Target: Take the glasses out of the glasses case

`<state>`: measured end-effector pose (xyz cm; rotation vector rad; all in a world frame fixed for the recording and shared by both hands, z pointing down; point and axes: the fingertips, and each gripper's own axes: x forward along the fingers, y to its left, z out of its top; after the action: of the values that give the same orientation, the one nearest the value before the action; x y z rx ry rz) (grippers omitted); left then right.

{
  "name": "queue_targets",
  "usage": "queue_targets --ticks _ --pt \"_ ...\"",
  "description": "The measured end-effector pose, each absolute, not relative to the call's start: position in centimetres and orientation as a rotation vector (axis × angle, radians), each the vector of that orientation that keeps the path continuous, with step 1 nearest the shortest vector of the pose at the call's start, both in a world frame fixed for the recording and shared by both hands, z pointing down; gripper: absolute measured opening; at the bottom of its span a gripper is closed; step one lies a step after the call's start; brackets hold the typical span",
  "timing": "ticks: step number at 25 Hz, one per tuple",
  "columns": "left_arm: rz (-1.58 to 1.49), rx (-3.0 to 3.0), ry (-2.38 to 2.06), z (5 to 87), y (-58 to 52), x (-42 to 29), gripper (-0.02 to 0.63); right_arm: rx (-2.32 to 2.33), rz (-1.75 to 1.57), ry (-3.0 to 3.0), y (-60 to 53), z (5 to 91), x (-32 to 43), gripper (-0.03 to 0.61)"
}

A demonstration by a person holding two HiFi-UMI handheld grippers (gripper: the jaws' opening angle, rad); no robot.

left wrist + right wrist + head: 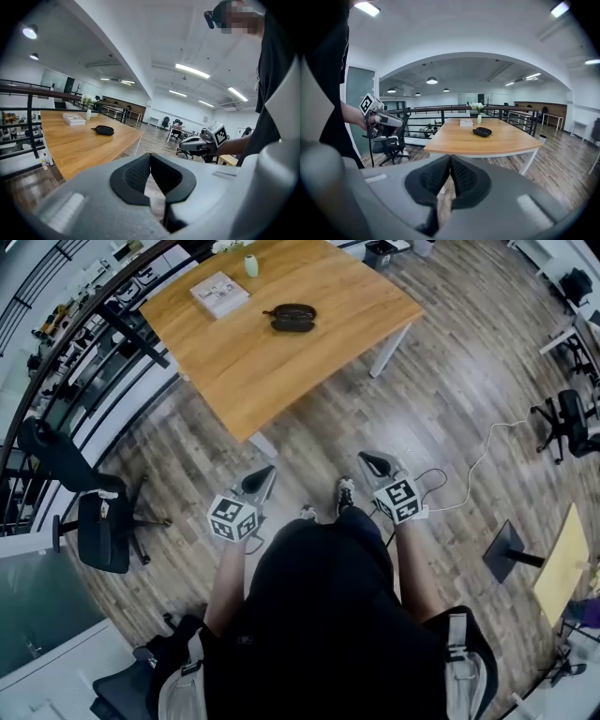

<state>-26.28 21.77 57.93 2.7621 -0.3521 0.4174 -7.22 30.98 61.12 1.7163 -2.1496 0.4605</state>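
Glasses case [292,317], dark and oval, lies near the middle of the wooden table [281,381], close to a white book [220,293], with a small flower vase [251,265] at the far edge. Both grippers are well away from it, over the wood floor [450,399]. The left gripper [262,478] has its jaws pressed together on nothing, and the right gripper [376,464] is the same deal, tips meeting, empty.

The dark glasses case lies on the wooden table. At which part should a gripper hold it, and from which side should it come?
Grip the glasses case across its narrow width, near the middle, coming down from above. It lies flat on the table as a long rounded oval, so its narrow width probably suits the jaws best; the book lies well apart.
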Motion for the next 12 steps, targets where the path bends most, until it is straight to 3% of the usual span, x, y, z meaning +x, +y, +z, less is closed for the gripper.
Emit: queue_targets --ticks 12 --pt "0.402 2.738 -0.407 57.6 18.1 -19.3 0.011 1.620 0.480 -2.196 26.7 61.2 -1.1 0.004"
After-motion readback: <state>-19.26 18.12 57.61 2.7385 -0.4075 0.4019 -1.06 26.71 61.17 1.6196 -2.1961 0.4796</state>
